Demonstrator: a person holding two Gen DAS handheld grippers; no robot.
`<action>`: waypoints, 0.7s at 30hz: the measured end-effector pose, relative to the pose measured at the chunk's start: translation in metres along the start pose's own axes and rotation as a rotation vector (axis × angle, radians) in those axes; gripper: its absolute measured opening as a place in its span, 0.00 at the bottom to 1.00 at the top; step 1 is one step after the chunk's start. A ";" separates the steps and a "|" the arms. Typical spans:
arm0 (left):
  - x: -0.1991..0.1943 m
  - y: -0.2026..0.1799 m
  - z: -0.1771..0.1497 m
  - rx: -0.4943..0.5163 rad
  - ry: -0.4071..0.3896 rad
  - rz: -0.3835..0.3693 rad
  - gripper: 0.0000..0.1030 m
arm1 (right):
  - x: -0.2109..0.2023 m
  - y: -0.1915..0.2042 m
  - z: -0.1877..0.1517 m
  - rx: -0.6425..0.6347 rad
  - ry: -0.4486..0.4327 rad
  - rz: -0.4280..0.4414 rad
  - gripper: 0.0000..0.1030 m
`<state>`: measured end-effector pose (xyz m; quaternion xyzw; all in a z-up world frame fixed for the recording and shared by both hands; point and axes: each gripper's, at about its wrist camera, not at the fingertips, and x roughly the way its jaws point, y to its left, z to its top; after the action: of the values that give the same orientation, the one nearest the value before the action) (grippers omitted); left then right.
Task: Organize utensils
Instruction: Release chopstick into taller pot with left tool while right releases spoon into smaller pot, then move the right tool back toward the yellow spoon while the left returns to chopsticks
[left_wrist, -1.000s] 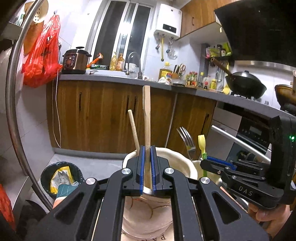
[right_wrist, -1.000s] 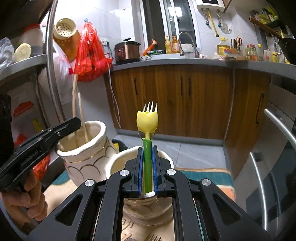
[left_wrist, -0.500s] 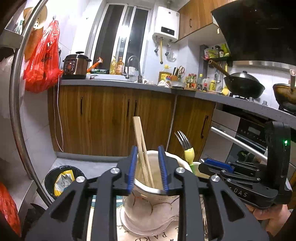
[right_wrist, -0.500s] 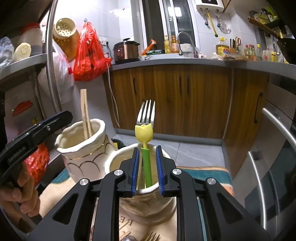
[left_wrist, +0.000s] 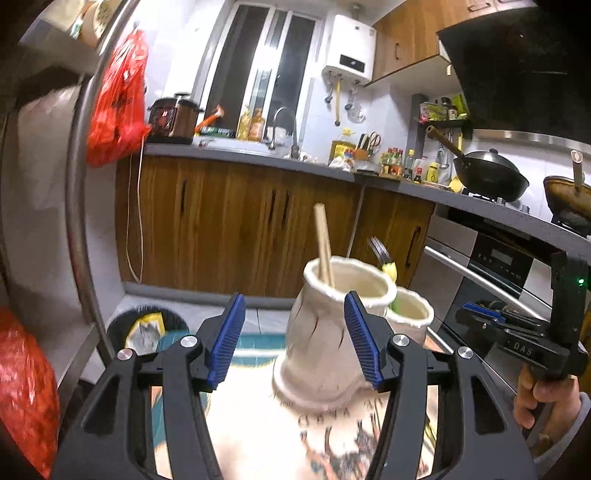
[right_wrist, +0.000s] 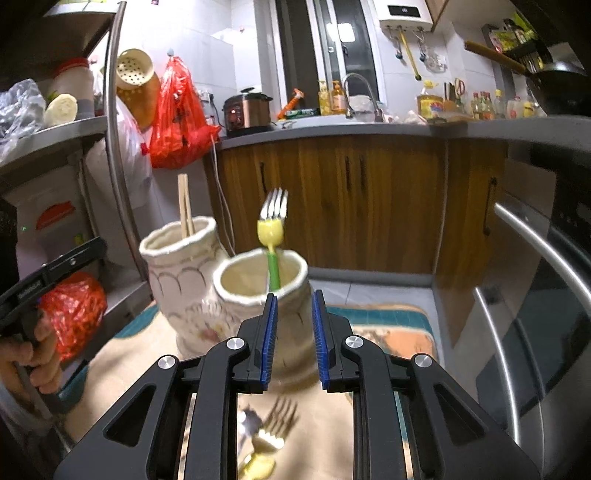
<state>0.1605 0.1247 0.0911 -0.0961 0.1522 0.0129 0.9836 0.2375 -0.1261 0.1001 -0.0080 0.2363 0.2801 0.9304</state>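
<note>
Right wrist view: fork (right_wrist: 272, 236), green handle, yellow collar, steel tines, stands near-upright in front cream pot (right_wrist: 258, 273), tines up. Chopsticks (right_wrist: 184, 210) upright in rear pot (right_wrist: 177, 247). Right gripper (right_wrist: 293, 343) jaws narrowly apart, empty; left gripper (left_wrist: 295, 343) jaws wide, empty.

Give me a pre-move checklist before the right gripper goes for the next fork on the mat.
1. Right gripper free: ok, jaws apart, nothing between them.
2. Left gripper free: ok, jaws wide open, nothing held.
3. Green-handled fork placed: ok, standing in the near holder, tines up.
4. Chopsticks placed: ok, standing in the far holder.
5. Next fork located: ok, lying on the mat below the right gripper; blurred, so its exact pose: cannot tell.
6. Other utensils left on the mat: cannot tell, the grippers hide much of it.
</note>
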 end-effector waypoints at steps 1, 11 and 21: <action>-0.001 0.003 -0.003 -0.009 0.016 -0.005 0.54 | -0.002 -0.003 -0.004 0.013 0.012 0.001 0.20; 0.012 -0.017 -0.047 0.062 0.215 -0.079 0.53 | 0.004 -0.017 -0.051 0.062 0.214 0.000 0.20; 0.035 -0.060 -0.083 0.208 0.381 -0.138 0.52 | 0.004 -0.006 -0.078 0.047 0.339 0.086 0.20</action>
<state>0.1725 0.0497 0.0145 -0.0051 0.3287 -0.0886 0.9403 0.2096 -0.1406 0.0288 -0.0232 0.3966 0.3085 0.8643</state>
